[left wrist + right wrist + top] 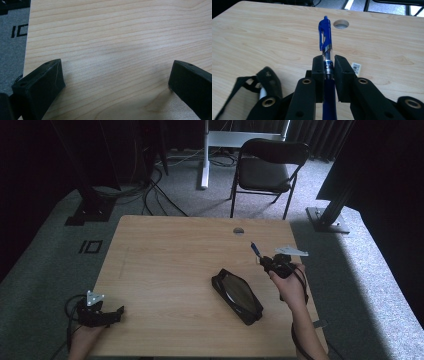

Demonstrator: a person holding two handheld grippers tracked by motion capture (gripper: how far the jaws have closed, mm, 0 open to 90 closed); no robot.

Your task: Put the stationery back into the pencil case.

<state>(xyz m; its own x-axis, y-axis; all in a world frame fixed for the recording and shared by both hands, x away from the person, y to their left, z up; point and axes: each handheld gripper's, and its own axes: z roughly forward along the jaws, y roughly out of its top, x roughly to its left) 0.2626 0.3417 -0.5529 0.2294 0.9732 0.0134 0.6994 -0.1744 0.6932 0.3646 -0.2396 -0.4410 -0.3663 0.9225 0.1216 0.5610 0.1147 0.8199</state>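
Observation:
My right gripper [264, 259] [329, 65] is shut on a blue pen [325, 37] [255, 249], held above the wooden table [170, 255]. The pen's clip end sticks out past the jaws toward the far side. A black mesh pencil case [236, 295] [249, 90] lies flat on the table just left of and below that gripper; its zip seems open in the right gripper view. My left gripper [119, 312] [115, 82] rests at the table's near left corner, open, with bare wood between its jaws.
A round cable hole [239, 231] [341, 24] sits near the table's far edge. A small white sticker [356, 67] lies on the wood by the right jaws. Beyond the table stand a black chair [267, 167], a white stand leg [205, 155] and floor cables.

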